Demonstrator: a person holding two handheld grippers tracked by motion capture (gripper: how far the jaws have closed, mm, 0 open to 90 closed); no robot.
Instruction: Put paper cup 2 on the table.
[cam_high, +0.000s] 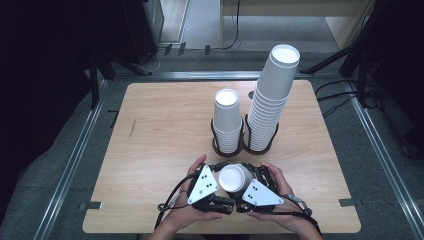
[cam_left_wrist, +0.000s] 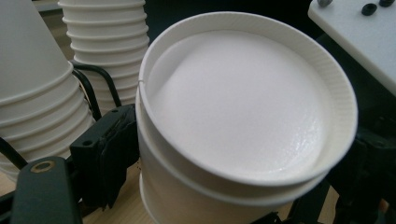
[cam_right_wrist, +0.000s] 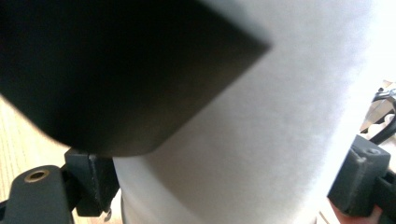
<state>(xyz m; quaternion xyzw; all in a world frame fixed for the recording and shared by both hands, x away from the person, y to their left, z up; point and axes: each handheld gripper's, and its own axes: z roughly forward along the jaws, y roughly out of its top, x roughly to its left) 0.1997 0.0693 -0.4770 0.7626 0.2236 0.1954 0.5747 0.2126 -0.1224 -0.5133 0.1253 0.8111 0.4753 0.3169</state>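
Two nested white paper cups (cam_high: 234, 177), bottom up, hang between both grippers near the table's front edge. My left gripper (cam_high: 221, 176) is shut on them from the left, and my right gripper (cam_high: 250, 176) is shut on them from the right. In the left gripper view the cups' round base (cam_left_wrist: 243, 93) faces the camera, with a second rim just below it. One black pad (cam_left_wrist: 105, 158) of the left gripper (cam_left_wrist: 233, 158) presses their side. The right gripper view has the cup wall (cam_right_wrist: 280, 116) standing between the jaws of the right gripper (cam_right_wrist: 224, 184), and a blurred dark shape covers its upper left.
A black wire holder (cam_high: 245, 132) at the wooden table's (cam_high: 160, 130) middle carries a short stack of cups (cam_high: 227, 120) and a taller, leaning stack (cam_high: 272, 95). Both stacks (cam_left_wrist: 32, 93) stand close behind the held cups. Metal rails and cables surround the table.
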